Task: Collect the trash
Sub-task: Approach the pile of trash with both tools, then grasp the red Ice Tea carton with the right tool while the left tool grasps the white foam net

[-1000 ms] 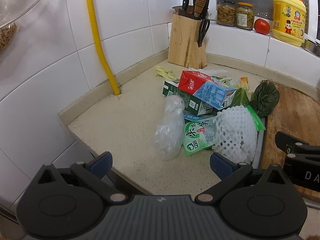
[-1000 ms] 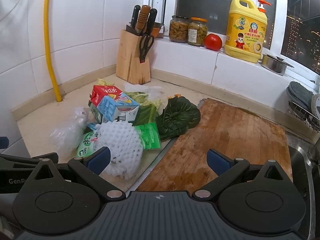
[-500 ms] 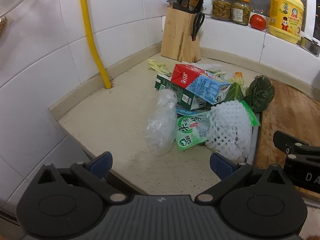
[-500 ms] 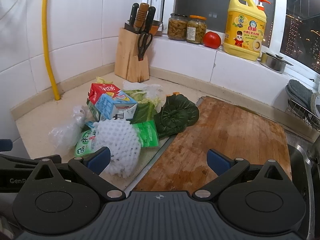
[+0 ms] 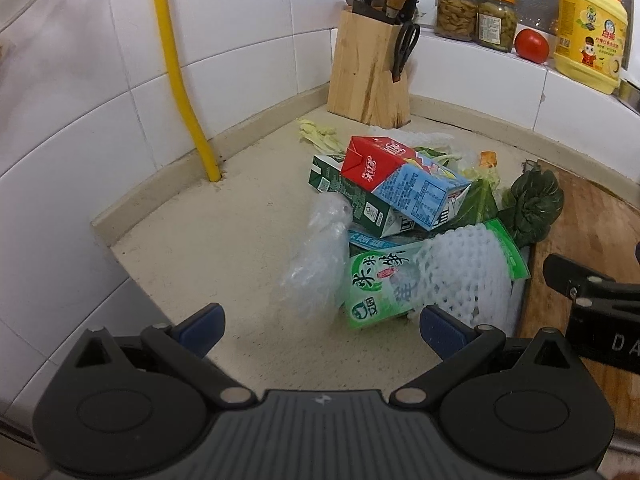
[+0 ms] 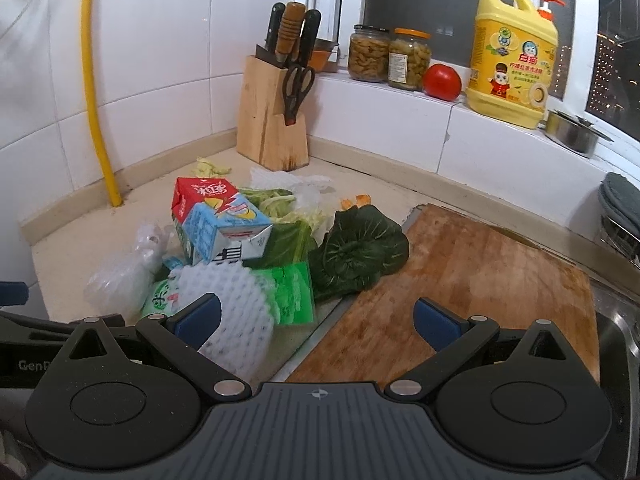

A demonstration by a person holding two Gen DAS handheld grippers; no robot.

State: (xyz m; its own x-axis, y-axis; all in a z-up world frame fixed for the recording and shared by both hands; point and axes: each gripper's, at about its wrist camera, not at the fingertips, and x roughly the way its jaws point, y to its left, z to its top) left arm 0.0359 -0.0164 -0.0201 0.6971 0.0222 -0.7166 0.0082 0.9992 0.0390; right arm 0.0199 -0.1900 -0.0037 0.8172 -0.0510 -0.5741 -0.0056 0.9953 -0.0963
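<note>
A heap of trash lies on the beige counter: a red-and-blue carton [image 5: 404, 182] [image 6: 218, 216] on top of a dark green carton [image 5: 356, 204], a clear crumpled bag [image 5: 316, 256] [image 6: 120, 276], a green wrapper [image 5: 374, 284], a white foam net [image 5: 460, 276] [image 6: 232, 312], and dark leafy greens [image 5: 528, 204] [image 6: 356, 252]. My left gripper [image 5: 320, 328] is open, just short of the bag and wrapper, holding nothing. My right gripper [image 6: 316, 316] is open too, its left finger over the foam net, its right finger over the board.
A wooden cutting board [image 6: 460, 284] lies right of the heap. A knife block [image 6: 276, 120] stands in the corner, and a yellow pipe [image 5: 176, 80] runs down the tiled wall. The sill holds jars [image 6: 388, 58], a tomato [image 6: 440, 82] and a yellow detergent jug [image 6: 512, 56]. A sink edge [image 6: 616, 320] is at right.
Both grippers have shifted slightly relative to the heap, the left view swinging a little left. Both stay open and nothing in the heap has moved.
</note>
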